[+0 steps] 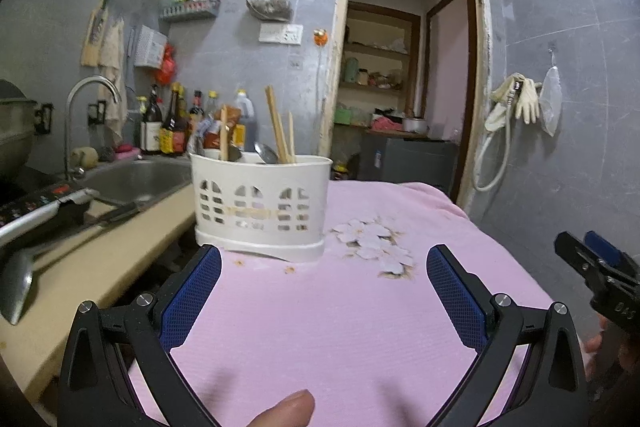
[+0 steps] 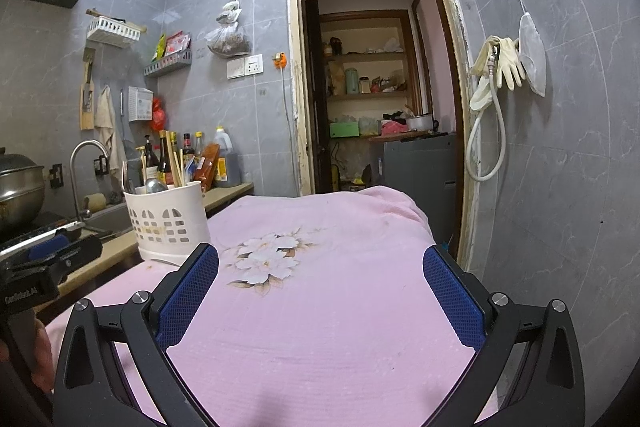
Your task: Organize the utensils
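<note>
A white slotted utensil holder stands on the pink flowered cloth, near its left edge. It holds wooden chopsticks and metal spoons. My left gripper is open and empty, just in front of the holder. In the right wrist view the holder is at left, with chopsticks and a spoon in it. My right gripper is open and empty over the cloth, to the right of the holder.
A counter with a sink, tap, ladle and sauce bottles runs along the left. A pot sits at far left. A doorway is behind the table. Gloves and a hose hang on the right wall.
</note>
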A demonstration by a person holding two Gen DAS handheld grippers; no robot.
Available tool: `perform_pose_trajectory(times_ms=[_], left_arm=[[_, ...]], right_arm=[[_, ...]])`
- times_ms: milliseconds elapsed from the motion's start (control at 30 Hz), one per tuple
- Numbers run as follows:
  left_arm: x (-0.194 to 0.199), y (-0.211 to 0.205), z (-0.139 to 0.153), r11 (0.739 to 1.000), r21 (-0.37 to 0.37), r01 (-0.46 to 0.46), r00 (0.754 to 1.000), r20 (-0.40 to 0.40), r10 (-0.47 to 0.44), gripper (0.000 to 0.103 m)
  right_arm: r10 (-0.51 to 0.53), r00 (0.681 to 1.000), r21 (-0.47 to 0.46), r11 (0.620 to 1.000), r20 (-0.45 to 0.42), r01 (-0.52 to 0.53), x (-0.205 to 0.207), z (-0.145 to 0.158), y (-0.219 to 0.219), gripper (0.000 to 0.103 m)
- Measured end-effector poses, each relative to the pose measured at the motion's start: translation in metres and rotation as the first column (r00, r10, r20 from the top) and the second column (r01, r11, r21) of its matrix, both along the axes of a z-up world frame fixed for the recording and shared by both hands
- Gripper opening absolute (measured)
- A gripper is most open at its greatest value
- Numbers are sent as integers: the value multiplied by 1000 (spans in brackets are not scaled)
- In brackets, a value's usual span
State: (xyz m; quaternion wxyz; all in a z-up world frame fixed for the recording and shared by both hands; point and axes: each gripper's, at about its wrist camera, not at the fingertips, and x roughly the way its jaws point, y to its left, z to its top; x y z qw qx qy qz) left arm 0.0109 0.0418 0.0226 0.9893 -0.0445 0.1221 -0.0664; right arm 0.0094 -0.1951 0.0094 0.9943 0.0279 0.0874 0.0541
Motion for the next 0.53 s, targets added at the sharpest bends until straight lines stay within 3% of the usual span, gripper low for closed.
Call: perform_pose_trajectory(times_ms=[533], left_arm=[[4,1,-5,1000,23,-11,1000,-16,12,101]], right_arm=[[2,1000,1,1000,-7,-2,0,-1,1,103]])
